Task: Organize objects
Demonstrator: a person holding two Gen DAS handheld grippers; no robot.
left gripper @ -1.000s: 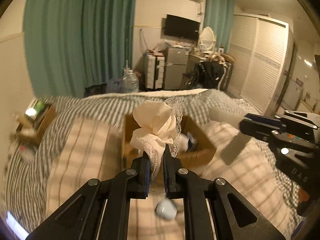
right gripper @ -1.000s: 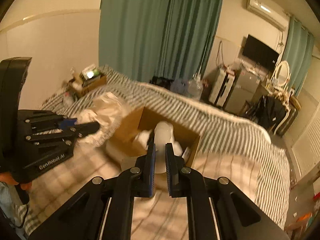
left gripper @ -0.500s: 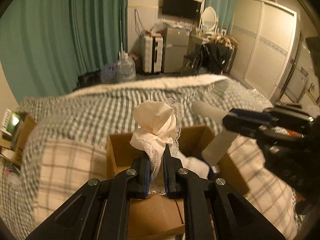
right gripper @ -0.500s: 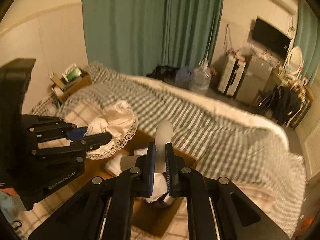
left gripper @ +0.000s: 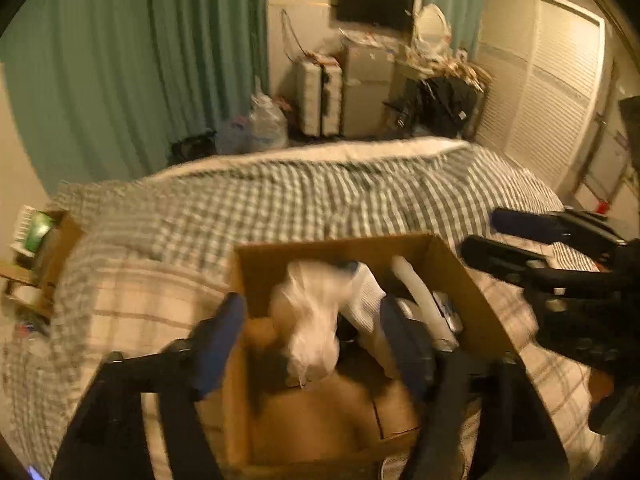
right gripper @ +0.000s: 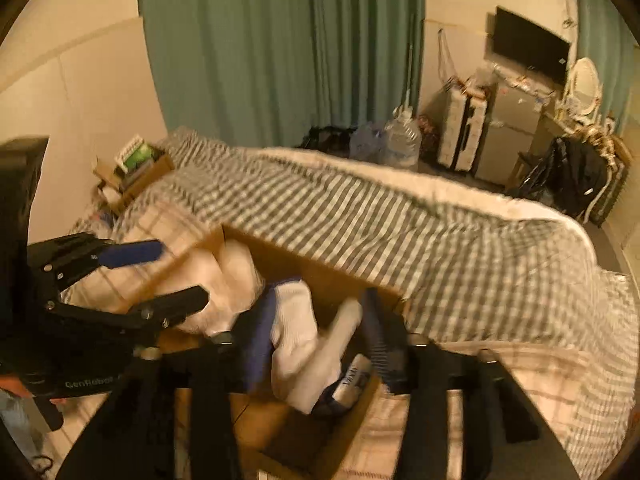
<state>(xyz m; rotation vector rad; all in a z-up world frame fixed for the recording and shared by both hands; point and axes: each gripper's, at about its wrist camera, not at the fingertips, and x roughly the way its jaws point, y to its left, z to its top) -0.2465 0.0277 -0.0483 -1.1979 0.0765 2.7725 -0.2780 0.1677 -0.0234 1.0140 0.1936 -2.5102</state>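
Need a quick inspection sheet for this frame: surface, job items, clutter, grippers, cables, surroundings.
Surface: bed with checked duvet, plaid blanket nearer the camera.
Job's things: open cardboard box on the bed; cream lace cloth inside, blurred; white tube and white garment also inside.
Clutter: small box of items at the bed's far corner.
Grippers: left gripper open over the box; right gripper open over the box.
Cables: cords on the wall beside the TV.
Surroundings: green curtains, TV, suitcase, water jug, wardrobe.

Teal curtains (left gripper: 132,68), checked bed (left gripper: 320,204) (warm light), louvred wardrobe (left gripper: 548,92)
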